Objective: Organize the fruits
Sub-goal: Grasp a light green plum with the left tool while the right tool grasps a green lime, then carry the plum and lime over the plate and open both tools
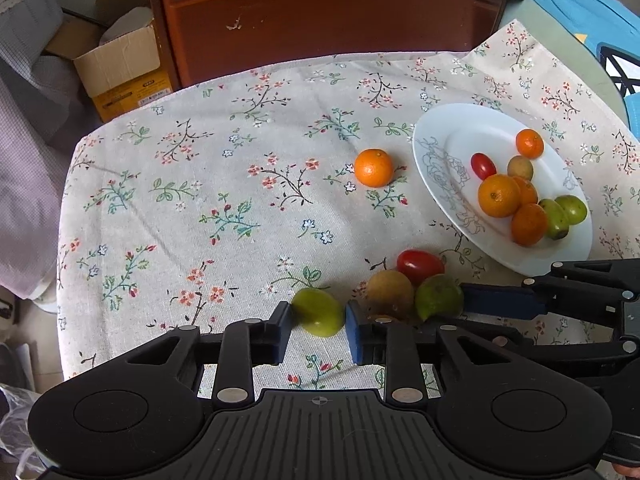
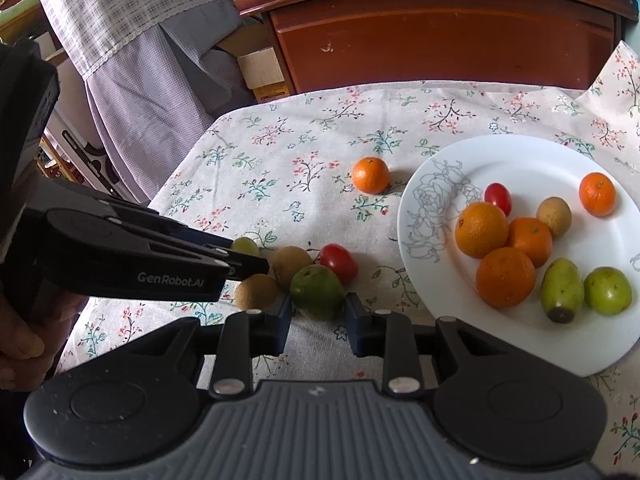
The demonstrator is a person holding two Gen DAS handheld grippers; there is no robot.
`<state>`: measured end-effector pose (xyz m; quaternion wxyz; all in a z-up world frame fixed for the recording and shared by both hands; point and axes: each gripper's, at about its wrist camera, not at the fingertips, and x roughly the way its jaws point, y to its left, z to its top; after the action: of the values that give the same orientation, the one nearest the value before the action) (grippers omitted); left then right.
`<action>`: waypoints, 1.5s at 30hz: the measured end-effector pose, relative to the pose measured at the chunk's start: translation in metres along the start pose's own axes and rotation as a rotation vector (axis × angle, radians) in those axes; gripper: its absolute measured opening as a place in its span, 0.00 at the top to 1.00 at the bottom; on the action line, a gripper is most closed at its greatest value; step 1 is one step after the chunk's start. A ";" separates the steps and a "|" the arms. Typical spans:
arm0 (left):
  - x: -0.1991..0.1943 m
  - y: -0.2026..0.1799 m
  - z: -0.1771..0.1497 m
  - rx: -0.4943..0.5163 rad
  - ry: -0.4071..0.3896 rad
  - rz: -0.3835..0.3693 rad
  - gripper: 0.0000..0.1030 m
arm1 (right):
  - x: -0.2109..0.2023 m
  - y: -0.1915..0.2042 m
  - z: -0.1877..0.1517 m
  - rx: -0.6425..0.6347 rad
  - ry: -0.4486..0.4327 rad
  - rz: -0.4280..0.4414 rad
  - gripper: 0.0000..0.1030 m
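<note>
In the left wrist view my left gripper is shut on a small green fruit, its blue pads against both sides, low on the flowered cloth. My right gripper is shut on a darker green fruit and enters the left wrist view from the right. A red tomato and two brown fruits crowd against that fruit. An orange lies alone on the cloth. The white plate at right holds several oranges, a tomato, a brown fruit and two green fruits.
A dark wooden cabinet stands behind the table, with an open cardboard box on the floor to its left. The cloth's left edge drops off beside checked fabric. A hand holds the left gripper.
</note>
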<state>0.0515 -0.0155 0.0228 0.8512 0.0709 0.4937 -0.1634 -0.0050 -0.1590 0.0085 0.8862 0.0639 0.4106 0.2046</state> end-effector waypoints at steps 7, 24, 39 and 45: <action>-0.010 0.001 0.008 -0.033 -0.055 0.012 0.74 | -0.008 -0.003 0.007 0.028 -0.024 0.004 0.73; -0.032 -0.023 0.035 -0.002 -0.208 -0.028 0.74 | -0.044 -0.032 0.039 0.116 -0.155 -0.018 0.73; -0.036 -0.049 0.059 -0.031 -0.284 -0.133 0.74 | -0.094 -0.085 0.061 0.261 -0.308 -0.131 0.73; -0.027 -0.064 0.065 -0.022 -0.288 -0.169 0.74 | -0.096 -0.098 0.058 0.324 -0.287 -0.180 0.72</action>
<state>0.0694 -0.0881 0.0813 0.8970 -0.0045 0.3727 -0.2376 0.0135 -0.2850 0.0863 0.9284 0.1971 0.3118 0.0451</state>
